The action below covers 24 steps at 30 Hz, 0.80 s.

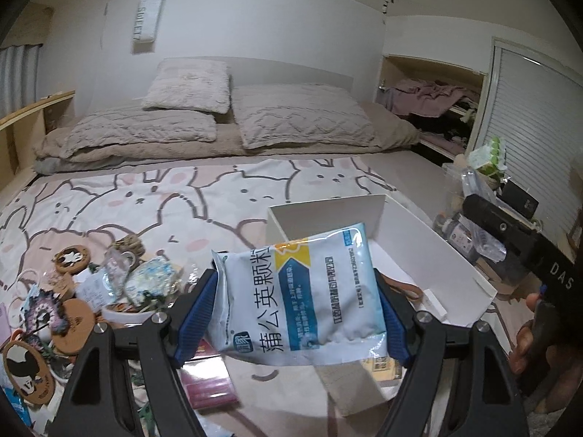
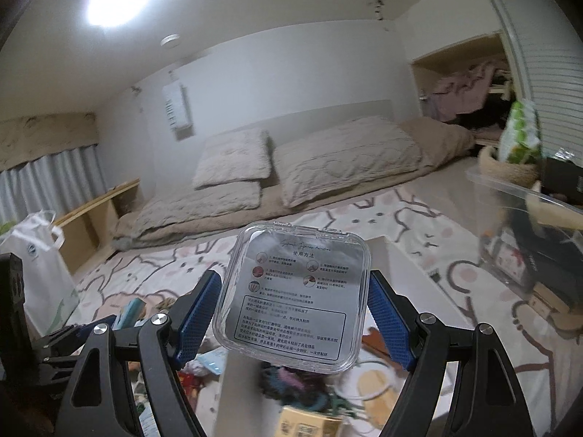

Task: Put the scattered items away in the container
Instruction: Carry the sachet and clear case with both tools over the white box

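Left wrist: left tongs (image 1: 297, 304) pinch medicine sachet (image 1: 298, 291); right tongs (image 2: 293, 313) pinch clear case (image 2: 295, 295).

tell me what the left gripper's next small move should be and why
Probably carry the sachet forward over the white box and let go. The left gripper is shut on the blue-and-white sachet, held up in the air, and the white box sits open just ahead and to the right with bare floor showing inside.
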{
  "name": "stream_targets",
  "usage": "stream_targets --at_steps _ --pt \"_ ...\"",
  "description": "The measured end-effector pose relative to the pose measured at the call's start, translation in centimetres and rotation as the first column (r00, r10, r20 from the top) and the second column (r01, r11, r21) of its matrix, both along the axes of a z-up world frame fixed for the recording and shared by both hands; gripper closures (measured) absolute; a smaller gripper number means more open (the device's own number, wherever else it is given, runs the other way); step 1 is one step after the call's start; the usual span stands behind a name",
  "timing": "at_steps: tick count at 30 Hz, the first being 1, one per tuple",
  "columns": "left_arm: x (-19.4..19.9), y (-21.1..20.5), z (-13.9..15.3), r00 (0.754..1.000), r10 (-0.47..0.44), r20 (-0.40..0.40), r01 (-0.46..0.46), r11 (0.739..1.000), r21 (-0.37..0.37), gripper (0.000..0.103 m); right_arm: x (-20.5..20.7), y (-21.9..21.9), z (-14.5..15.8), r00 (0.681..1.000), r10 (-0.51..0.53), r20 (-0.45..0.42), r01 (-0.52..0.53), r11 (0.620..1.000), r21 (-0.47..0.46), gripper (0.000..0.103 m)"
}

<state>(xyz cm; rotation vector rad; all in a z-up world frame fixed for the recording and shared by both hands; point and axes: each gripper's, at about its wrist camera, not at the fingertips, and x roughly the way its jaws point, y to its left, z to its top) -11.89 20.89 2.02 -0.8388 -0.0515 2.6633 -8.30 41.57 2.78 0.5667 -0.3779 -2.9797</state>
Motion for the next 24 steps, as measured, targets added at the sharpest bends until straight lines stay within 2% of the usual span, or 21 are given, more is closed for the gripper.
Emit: stream_targets --at_steps 5,12,24 --pt "-0.3 1.7 0.0 1.000 -0.028 0.004 0.028 1.000 0.002 0.024 0.3 2.1 -0.5 0.999 -0.053 0.011 0.053 0.998 -0.026 0.022" --pt "-0.9 3.6 -0.3 0.998 -0.055 0.034 0.054 0.998 0.014 0.024 0.0 3.4 -1.2 0.996 -0.075 0.043 0.077 0.996 -0.044 0.022" --pt "-0.3 7.3 -2.1 0.989 -0.132 0.071 0.136 0.989 -0.054 0.024 -2.3 3.1 -4.1 0.976 -0.094 0.195 0.085 0.995 0.052 0.022"
